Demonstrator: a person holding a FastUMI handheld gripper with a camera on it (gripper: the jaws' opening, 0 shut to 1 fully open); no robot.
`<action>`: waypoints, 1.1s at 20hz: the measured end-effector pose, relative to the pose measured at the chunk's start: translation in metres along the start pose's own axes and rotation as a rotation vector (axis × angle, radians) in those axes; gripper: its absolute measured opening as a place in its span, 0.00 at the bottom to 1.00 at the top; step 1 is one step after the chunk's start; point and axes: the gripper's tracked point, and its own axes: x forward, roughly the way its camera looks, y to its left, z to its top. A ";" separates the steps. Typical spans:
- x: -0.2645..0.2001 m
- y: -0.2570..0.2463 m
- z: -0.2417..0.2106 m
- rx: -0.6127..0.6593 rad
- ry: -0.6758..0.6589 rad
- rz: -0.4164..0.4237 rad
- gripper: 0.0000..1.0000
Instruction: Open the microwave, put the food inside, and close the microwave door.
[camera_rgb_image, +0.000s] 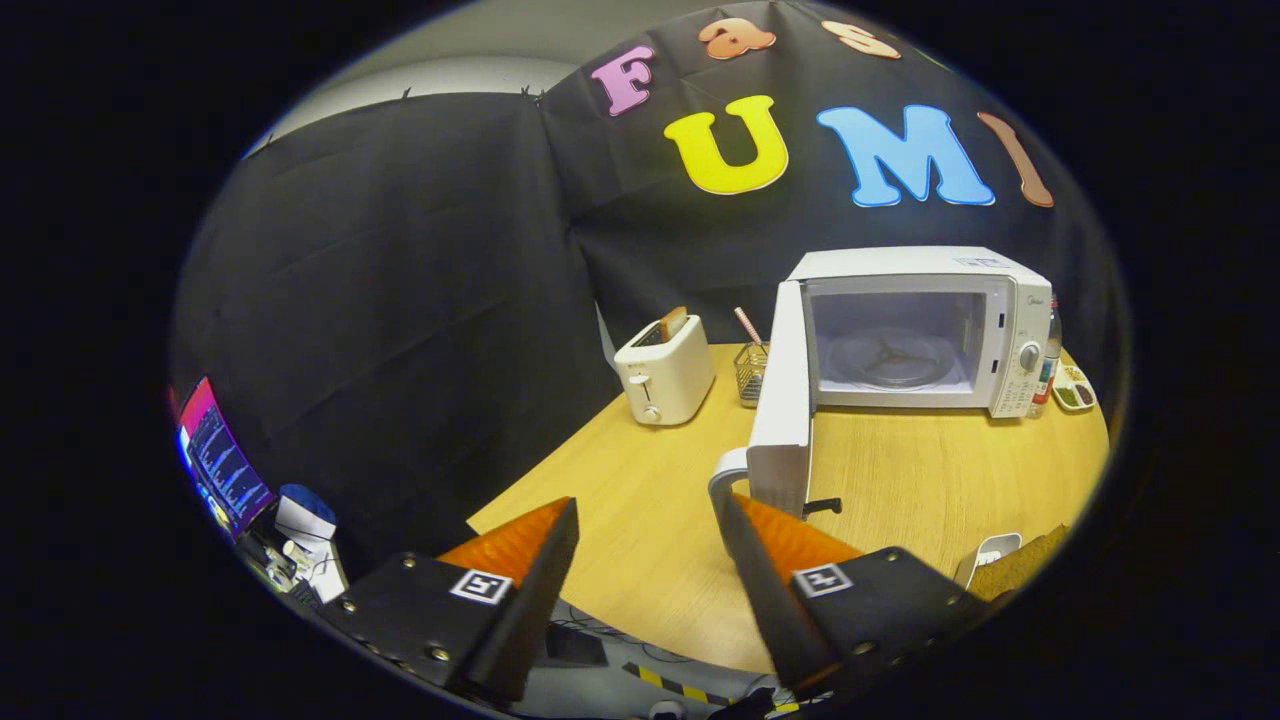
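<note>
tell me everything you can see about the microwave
The microwave is a white box standing upright on the wooden table, beyond the tool, whose fingers are spread open and empty. Its door is swung wide open on the left hinge, its edge and grey handle just ahead of the right finger. Inside, the cavity is lit and holds a bare glass turntable. A control panel with a round dial sits on its right side.

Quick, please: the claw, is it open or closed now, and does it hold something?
Claw: open, holding nothing; the microwave door handle is just ahead of one finger.
</note>
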 end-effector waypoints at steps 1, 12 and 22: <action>-0.010 -0.003 0.007 0.005 -0.006 -0.001 0.99; -0.093 -0.139 0.045 0.225 -0.073 -0.130 0.98; -0.131 -0.264 0.020 0.438 0.037 -0.182 0.97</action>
